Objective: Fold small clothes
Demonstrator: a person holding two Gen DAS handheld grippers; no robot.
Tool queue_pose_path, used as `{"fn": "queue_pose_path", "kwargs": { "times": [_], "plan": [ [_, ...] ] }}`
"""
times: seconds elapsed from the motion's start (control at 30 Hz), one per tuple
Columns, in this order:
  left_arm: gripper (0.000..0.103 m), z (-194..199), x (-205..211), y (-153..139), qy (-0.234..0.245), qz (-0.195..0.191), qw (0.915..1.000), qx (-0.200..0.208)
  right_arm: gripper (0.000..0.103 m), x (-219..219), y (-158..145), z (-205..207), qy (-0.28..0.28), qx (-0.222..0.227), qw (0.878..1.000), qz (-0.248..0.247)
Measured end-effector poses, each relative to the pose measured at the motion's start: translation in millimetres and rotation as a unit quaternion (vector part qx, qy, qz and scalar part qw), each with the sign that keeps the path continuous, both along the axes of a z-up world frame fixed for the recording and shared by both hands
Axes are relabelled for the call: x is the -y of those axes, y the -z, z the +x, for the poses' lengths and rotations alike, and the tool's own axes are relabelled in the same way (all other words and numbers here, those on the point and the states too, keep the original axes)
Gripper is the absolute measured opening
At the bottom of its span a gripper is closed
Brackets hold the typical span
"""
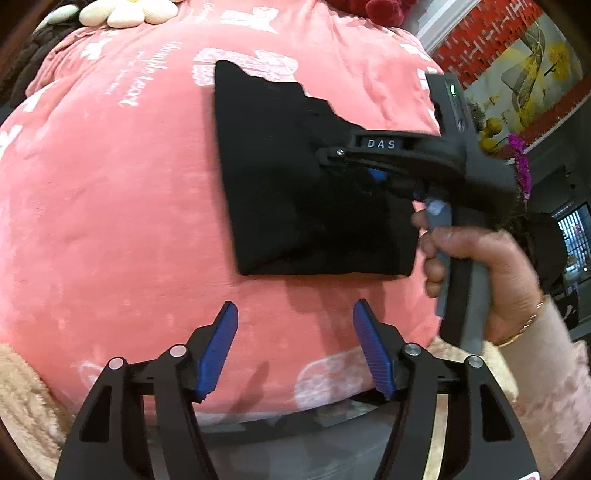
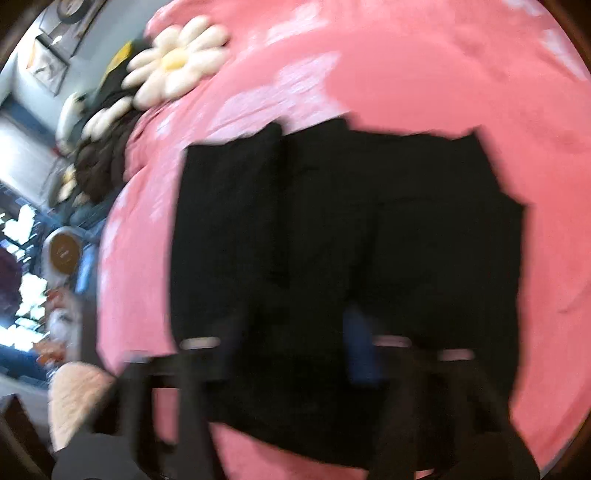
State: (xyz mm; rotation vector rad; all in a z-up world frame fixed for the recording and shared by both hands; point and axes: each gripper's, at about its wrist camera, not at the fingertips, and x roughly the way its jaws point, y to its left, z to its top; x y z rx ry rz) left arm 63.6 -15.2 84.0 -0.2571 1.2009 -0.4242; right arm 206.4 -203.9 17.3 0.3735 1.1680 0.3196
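A small black garment (image 1: 295, 192) lies folded on a pink blanket (image 1: 110, 206). My left gripper (image 1: 295, 343) is open and empty, hovering just short of the garment's near edge. My right gripper (image 1: 354, 162) reaches in from the right, low over the garment's right part, with a fold of black cloth bunched around its tip. In the blurred right wrist view the garment (image 2: 332, 229) fills the middle and my right gripper (image 2: 295, 339) sits over it. One blue pad (image 2: 360, 343) shows. Blur and dark cloth hide how the jaws stand.
A white flower-shaped cushion (image 1: 125, 13) lies at the blanket's far edge, and it also shows in the right wrist view (image 2: 177, 59). A beige fluffy fabric (image 1: 26, 402) lies at the near left. The person's hand (image 1: 491, 266) holds the right gripper's handle.
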Motion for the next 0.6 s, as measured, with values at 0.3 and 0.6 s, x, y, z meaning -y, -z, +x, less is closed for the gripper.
{"fn": "queue_pose_path", "kwargs": {
  "times": [0.3, 0.6],
  "plan": [
    [0.063, 9.0, 0.5, -2.2, -0.002, -0.019, 0.9998, 0.004, 0.012, 66.8, -64.7, -54.8, 0.095, 0.099, 0.989, -0.052],
    [0.064, 15.9, 34.7, 3.4, 0.016, -0.026, 0.9995, -0.006, 0.031, 104.3, 0.6, -66.6, 0.127, 0.018, 0.992, -0.012]
  ]
}}
